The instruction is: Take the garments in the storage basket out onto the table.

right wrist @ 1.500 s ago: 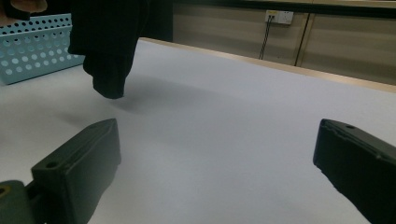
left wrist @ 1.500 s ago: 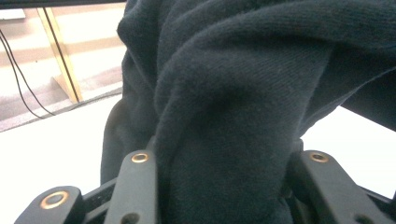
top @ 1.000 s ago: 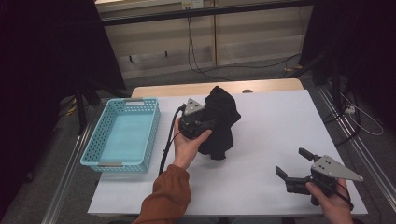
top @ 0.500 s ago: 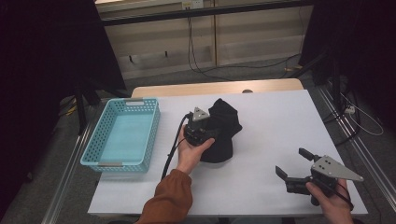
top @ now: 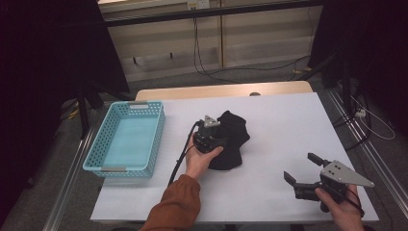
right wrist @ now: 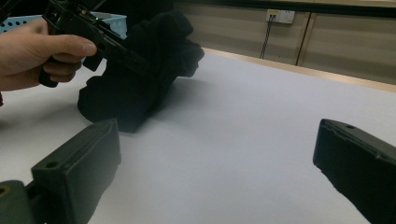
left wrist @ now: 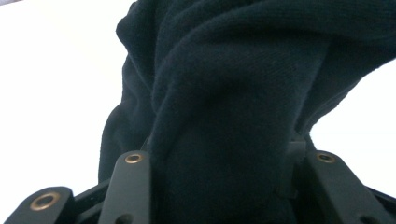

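Black cloth (top: 233, 139): 1, mid-table, bunched | left gripper (top: 217, 139): 1, clamped on cloth (jaws just easing wider) | right gripper (top: 304, 168): 1, spread wide, nothing between | blue basket (top: 111, 161): 1, table's left

A white-topped rectangular desk (top: 269, 110) is carrying two things: a light-blue perforated plastic basket (top: 126, 137) is sitting at its left edge, and a crumpled black knitted cloth (top: 233, 137) is lying mid-desk, well apart.
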A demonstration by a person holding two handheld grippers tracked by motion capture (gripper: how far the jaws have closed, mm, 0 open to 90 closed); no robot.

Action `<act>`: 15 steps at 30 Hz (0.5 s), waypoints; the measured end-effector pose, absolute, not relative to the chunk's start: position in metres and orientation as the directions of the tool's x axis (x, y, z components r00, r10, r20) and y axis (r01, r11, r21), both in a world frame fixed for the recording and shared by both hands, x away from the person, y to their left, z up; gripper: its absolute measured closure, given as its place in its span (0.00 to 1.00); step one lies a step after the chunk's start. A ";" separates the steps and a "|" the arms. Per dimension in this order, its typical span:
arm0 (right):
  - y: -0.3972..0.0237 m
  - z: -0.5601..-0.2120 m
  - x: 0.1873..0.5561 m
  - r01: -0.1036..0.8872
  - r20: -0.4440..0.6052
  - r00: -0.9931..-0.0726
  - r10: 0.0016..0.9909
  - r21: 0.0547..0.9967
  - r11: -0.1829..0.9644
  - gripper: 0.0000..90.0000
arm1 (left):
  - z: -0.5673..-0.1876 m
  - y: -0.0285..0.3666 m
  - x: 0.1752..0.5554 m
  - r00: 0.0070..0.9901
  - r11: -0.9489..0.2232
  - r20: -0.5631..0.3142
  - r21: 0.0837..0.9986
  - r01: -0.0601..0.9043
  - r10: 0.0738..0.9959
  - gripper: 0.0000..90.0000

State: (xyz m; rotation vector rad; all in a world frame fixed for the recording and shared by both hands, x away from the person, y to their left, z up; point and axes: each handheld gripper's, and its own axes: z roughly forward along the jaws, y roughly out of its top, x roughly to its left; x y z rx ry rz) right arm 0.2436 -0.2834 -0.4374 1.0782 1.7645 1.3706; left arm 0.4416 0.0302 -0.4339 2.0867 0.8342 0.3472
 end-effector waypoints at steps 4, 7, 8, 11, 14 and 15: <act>-0.284 -0.437 0.244 0.214 -0.008 -0.453 0.892 0.970 0.117 0.00 | -0.440 0.026 0.441 0.740 -0.449 -0.027 0.780 0.436 0.672 0.59; -0.284 -0.437 0.244 0.213 -0.008 -0.455 0.891 0.970 0.118 0.00 | -0.444 0.022 0.442 0.742 -0.458 -0.023 0.774 0.438 0.670 0.58; -0.283 -0.437 0.244 0.213 -0.009 -0.455 0.890 0.970 0.119 0.00 | -0.446 0.022 0.442 0.742 -0.461 -0.026 0.768 0.443 0.670 0.58; -0.284 -0.437 0.243 0.213 -0.008 -0.455 0.890 0.970 0.118 0.00 | -0.449 0.021 0.444 0.743 -0.466 -0.021 0.767 0.441 0.669 0.58; -0.284 -0.438 0.244 0.215 -0.007 -0.456 0.890 0.970 0.118 0.00 | -0.452 0.019 0.444 0.748 -0.477 -0.010 0.765 0.433 0.663 0.56; -0.284 -0.438 0.244 0.215 -0.007 -0.456 0.890 0.970 0.117 0.00 | -0.453 0.019 0.446 0.750 -0.475 -0.016 0.765 0.434 0.661 0.56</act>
